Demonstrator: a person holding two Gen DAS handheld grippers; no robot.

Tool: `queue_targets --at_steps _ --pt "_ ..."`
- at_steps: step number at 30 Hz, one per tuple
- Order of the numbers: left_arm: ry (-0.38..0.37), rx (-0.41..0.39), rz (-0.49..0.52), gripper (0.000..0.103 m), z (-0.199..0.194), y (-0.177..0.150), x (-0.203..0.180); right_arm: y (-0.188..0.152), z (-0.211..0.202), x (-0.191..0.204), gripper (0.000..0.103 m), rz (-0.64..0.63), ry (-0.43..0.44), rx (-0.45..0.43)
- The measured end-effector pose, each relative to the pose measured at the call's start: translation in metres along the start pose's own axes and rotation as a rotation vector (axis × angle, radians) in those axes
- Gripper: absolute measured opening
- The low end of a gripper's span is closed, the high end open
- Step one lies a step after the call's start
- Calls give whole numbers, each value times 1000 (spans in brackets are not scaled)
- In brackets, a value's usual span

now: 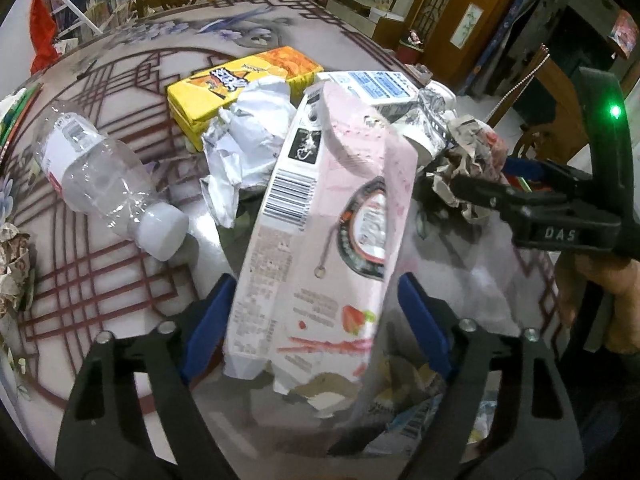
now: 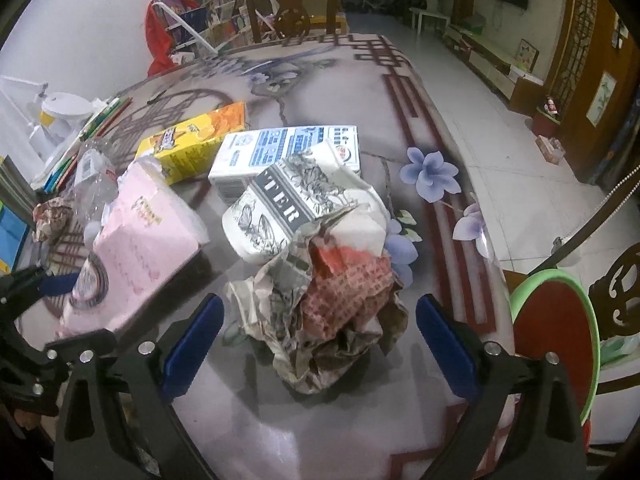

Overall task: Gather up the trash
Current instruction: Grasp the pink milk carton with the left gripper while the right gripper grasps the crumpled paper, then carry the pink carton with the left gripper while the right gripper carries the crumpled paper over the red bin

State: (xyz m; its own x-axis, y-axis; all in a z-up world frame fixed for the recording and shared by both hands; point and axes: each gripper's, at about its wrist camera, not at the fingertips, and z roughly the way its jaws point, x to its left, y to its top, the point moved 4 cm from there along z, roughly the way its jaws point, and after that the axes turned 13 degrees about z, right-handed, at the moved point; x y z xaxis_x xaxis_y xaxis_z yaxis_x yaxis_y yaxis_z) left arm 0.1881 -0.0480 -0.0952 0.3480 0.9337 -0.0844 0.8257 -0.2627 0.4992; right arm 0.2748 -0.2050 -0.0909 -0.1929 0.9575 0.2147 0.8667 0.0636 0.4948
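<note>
- Left tool [image 1: 316, 316], fingers spread apart, flanks the pink carton [image 1: 332, 216] at frame centre, not touching it.
- Right tool [image 2: 320, 340], lower centre, gapes wide around crumpled newspaper [image 2: 332, 304] on the tabletop [image 2: 400, 412].

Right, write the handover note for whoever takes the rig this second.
Left hand-held gripper: open, fingers either side of the pink strawberry carton; grip not confirmed.
Right hand-held gripper: open around the crumpled newspaper wad, not closed on it.
Still on the table: clear plastic bottle, yellow box, blue-and-white box, crumpled white paper, paper cup, another paper wad.
A bin with scraps shows under the carton in the left wrist view.
Left: nearly everything.
</note>
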Motion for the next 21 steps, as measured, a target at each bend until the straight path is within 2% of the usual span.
queue_targets --at_steps 3,5,7,12,21 --pt "-10 2 1 72 1 -1 -1 4 -1 -1 82 13 4 -12" --pt "-10 2 0 72 1 -1 -1 3 3 -2 68 14 1 6" --pt "-12 0 -4 71 1 -1 -1 2 8 0 58 10 1 29" --pt "-26 -7 -20 69 -1 -1 0 0 8 3 51 -5 4 37" --pt "-34 -36 -31 66 -14 2 3 -1 1 3 50 -7 18 27"
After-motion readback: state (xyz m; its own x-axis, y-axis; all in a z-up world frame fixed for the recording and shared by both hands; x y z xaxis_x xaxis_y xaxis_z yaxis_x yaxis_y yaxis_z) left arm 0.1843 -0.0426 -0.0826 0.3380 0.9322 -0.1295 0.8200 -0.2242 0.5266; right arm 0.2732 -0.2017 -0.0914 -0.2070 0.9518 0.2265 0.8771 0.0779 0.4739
